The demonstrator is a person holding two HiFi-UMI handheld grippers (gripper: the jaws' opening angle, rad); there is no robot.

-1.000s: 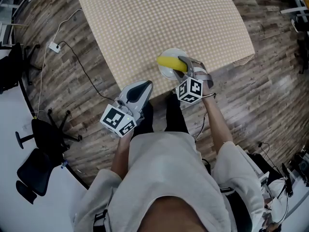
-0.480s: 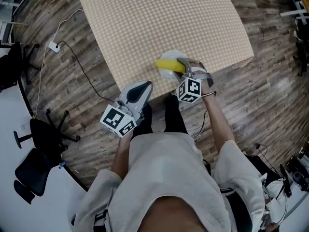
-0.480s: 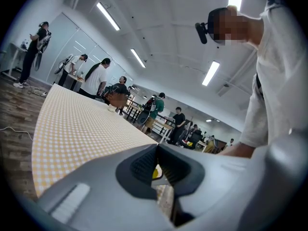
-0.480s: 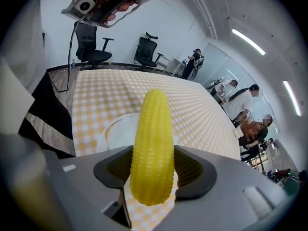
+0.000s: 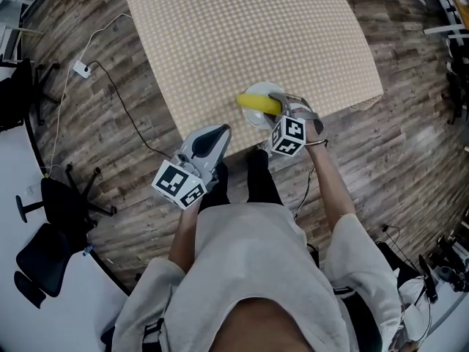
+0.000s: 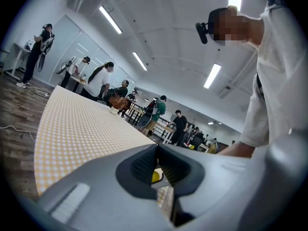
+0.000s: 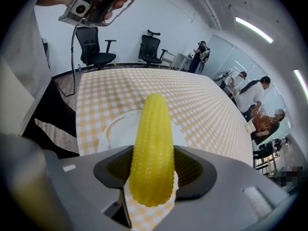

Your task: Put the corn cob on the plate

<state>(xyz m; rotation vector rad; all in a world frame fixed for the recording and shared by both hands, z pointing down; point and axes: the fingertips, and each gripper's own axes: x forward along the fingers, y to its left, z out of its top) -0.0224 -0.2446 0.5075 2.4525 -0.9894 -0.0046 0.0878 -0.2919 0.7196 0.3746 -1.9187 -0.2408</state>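
Note:
The yellow corn cob [image 5: 256,103] is held above the white plate [image 5: 253,117], which lies at the near edge of the checked table [image 5: 249,35]. My right gripper [image 5: 277,107] is shut on the corn cob and points steeply down. In the right gripper view the corn cob [image 7: 153,143] stands between the pads, over the plate [image 7: 115,129]. My left gripper [image 5: 217,130] hangs at the table's near edge, left of the plate. Its jaws are shut with nothing in them [image 6: 158,161].
The plate lies close to the table's near edge, with wooden floor [image 5: 381,145] beyond. A cable and plug [image 5: 82,70] lie on the floor at the left, near black office chairs [image 5: 51,204]. Several people [image 6: 98,78] stand past the far end of the table.
My right gripper has tilted a little with the corn cob over the plate. The left gripper has kept still.

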